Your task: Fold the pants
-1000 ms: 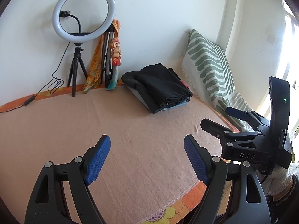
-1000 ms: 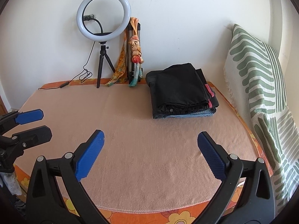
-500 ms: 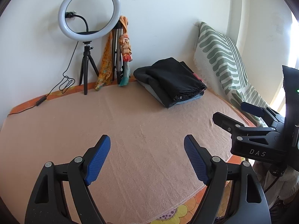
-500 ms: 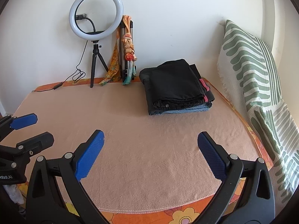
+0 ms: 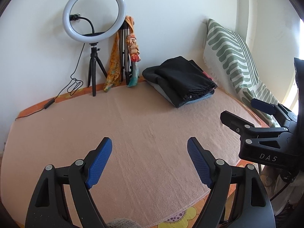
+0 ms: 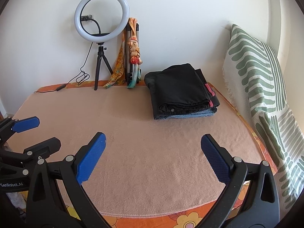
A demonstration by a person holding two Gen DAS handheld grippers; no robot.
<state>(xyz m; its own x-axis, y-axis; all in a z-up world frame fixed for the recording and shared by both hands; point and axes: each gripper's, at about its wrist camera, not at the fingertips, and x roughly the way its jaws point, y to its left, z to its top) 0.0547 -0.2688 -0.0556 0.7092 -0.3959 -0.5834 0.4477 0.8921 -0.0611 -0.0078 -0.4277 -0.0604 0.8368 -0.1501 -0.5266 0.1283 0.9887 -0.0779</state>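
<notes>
A stack of folded pants, black on top with jeans beneath, lies at the far right of the peach blanket; it also shows in the right wrist view. My left gripper is open and empty above the blanket's near part. My right gripper is open and empty, also near the front edge. The right gripper shows at the right of the left wrist view, and the left gripper at the left of the right wrist view. No loose pants are in sight.
A ring light on a tripod and a second tripod with scarves stand against the back wall. A green striped cushion leans along the right side. An orange flowered sheet shows at the front edge.
Both views have shifted: the left gripper has turned left and the right gripper right, so the pants stack sits differently in each view. Both grippers stay open.
</notes>
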